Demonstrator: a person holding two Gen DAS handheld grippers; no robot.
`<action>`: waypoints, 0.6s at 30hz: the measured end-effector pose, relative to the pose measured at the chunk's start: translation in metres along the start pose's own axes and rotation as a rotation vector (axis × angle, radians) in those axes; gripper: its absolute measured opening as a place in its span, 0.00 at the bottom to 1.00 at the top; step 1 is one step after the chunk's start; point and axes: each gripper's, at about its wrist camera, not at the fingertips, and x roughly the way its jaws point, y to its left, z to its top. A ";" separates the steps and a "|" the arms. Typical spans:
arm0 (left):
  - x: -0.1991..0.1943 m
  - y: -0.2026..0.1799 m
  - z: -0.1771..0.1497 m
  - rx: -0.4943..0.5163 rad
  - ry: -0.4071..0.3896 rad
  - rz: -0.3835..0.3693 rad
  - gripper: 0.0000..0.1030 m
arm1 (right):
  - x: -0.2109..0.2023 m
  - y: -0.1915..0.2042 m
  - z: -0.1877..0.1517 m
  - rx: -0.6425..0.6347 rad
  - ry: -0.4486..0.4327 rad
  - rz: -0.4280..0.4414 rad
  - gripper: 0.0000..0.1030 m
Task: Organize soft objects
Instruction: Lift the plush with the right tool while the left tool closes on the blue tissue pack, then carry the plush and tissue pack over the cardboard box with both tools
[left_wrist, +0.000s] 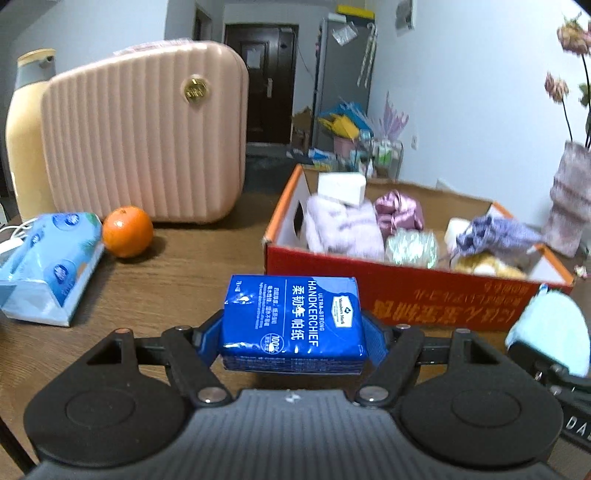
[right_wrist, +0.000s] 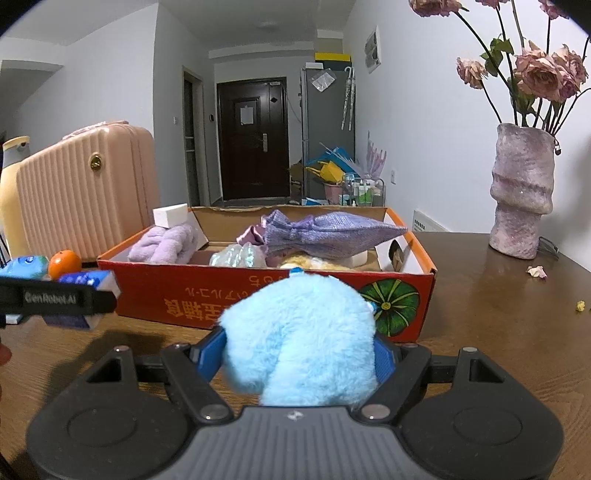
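My left gripper (left_wrist: 293, 334) is shut on a blue handkerchief tissue pack (left_wrist: 291, 314), held above the table in front of the red cardboard box (left_wrist: 406, 291). My right gripper (right_wrist: 299, 354) is shut on a fluffy light-blue plush (right_wrist: 299, 336), just before the box's front wall (right_wrist: 184, 299); the plush also shows in the left wrist view (left_wrist: 546, 328). The box holds a lilac towel (right_wrist: 162, 245), a purple knit pouch (right_wrist: 325, 234), a white block (right_wrist: 170, 215), a satin pink item (left_wrist: 399, 214) and other soft things.
A pink ribbed case (left_wrist: 144, 147) and a cream bottle (left_wrist: 26, 140) stand at the back left. An orange (left_wrist: 127, 231) and a light-blue tissue pack (left_wrist: 48, 266) lie on the wooden table (left_wrist: 177, 273). A vase of dried roses (right_wrist: 521, 192) stands at the right.
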 end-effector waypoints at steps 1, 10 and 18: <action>-0.003 0.001 0.001 -0.006 -0.012 0.001 0.72 | -0.002 0.000 0.000 -0.001 -0.007 0.004 0.75; -0.037 0.000 0.009 -0.037 -0.146 -0.003 0.72 | -0.024 0.005 0.004 -0.022 -0.111 0.044 0.75; -0.059 -0.010 0.012 -0.020 -0.227 -0.030 0.72 | -0.034 0.002 0.011 -0.021 -0.163 0.061 0.75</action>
